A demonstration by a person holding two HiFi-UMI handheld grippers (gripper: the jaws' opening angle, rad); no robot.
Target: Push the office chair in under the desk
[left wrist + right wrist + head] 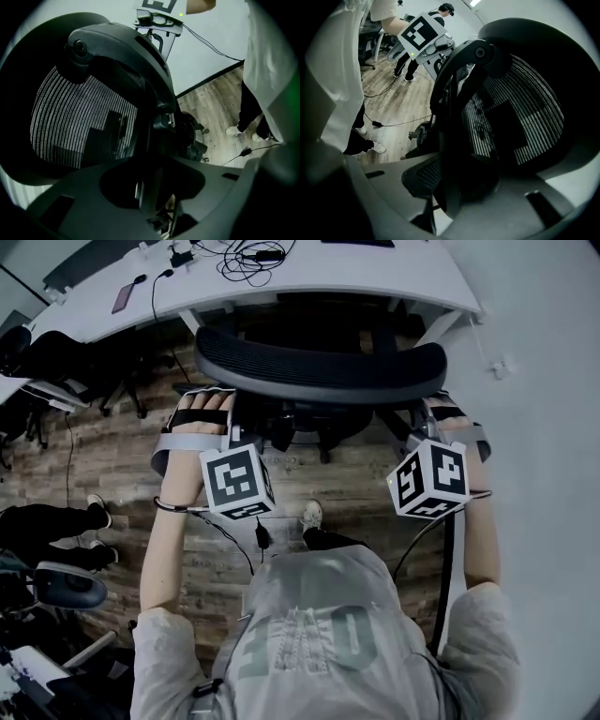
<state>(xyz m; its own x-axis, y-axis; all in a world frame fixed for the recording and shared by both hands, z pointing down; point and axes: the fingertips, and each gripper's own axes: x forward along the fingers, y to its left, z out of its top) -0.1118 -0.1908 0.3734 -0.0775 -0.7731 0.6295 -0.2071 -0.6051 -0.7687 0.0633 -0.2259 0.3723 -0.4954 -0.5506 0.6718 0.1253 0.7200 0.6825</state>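
Two-handed grip on office chair (319, 371) at tabletop (309, 273).
Jaws of left gripper (149, 187) and right gripper (450, 187) clamp its backrest frame, spread wide.

Wood-plank floor (112, 456), pale grey wall (544, 427) on right, dark skirting (211, 78) along its base, other dark chairs (37, 357) at left, loose black cable (393, 123) across floor, ceiling light (476, 3) on.

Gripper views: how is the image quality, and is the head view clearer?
Left gripper view: dim, heavy fisheye bending, chair mesh backlit, its frame near black. Right gripper view: the same, dark vignette at the corners. Head view: clearer, evenly lit, edges curved, desk pale without glare.
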